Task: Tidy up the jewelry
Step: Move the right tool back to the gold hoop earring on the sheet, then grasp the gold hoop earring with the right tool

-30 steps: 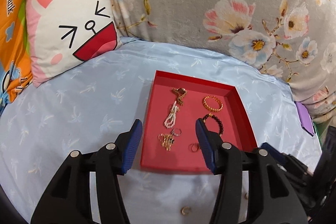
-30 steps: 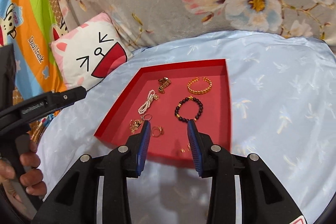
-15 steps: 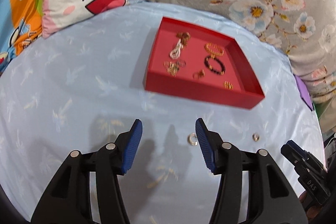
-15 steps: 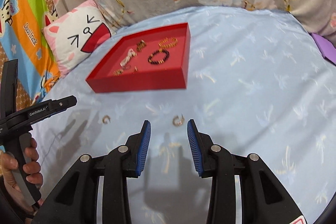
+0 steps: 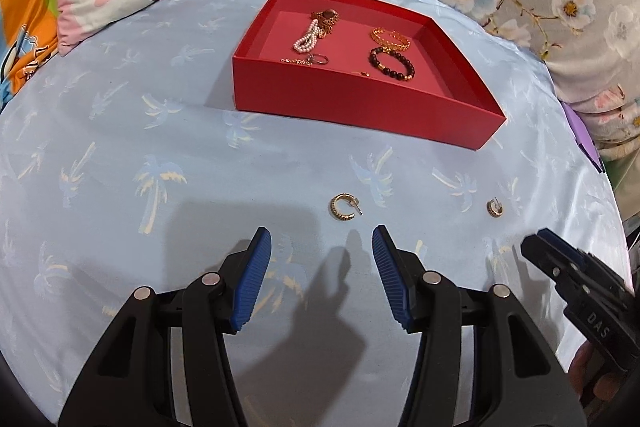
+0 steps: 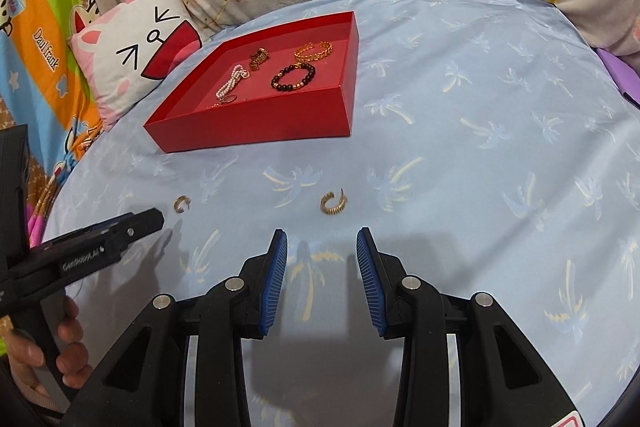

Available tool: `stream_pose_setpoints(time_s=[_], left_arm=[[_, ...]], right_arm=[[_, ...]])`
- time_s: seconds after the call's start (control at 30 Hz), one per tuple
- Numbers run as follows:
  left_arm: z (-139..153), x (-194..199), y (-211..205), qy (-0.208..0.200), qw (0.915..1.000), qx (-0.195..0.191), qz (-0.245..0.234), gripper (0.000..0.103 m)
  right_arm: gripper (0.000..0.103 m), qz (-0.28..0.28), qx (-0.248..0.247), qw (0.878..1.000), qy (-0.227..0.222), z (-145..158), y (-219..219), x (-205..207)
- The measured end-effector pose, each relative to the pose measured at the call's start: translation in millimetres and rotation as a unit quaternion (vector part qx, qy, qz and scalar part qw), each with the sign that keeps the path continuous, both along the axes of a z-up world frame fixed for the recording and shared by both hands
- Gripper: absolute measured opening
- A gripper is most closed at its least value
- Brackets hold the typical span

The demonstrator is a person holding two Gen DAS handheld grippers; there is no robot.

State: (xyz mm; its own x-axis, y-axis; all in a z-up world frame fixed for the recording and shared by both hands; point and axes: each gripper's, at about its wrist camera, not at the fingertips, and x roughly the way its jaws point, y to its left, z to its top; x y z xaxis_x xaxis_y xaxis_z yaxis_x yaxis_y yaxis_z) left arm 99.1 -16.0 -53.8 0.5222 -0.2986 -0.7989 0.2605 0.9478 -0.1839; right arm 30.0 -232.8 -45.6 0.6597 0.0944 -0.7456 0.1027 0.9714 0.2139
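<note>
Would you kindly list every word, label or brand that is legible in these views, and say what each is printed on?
"GenRobot.AI": on the side of the left gripper, in the right wrist view.
"DAS": on the side of the right gripper, in the left wrist view.
"Daul frank": on the colourful cartoon fabric beside the cat pillow.
Other print on that fabric: too small to read.

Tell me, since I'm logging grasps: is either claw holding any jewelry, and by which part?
Nothing is held: left claw and right claw are both open and empty.

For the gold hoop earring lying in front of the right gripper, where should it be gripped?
Grip the ribbed curved band of the hoop earring from above, with the right gripper straddling it. It lies flat on the sheet, with its thin post at the upper right, too slight to pinch.
</note>
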Motion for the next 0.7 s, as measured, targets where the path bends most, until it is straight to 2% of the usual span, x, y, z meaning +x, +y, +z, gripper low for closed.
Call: stream_pose_setpoints(time_s=[0.43,0.7], left_arm=[[-7.7,7.4,0.6,0.006,1.0,0.0,0.006,0.051],[-8.4,7.3,-5.3,-0.002,1.0,0.007,-0.006,0.051]], right_arm=[[0.033,-0.011,-0.016,1.0,0.011,-17.7,3.0,30.6],[0.014,-0.008,-0.03,0.999,0.01,-19.9,6.7,38.9]])
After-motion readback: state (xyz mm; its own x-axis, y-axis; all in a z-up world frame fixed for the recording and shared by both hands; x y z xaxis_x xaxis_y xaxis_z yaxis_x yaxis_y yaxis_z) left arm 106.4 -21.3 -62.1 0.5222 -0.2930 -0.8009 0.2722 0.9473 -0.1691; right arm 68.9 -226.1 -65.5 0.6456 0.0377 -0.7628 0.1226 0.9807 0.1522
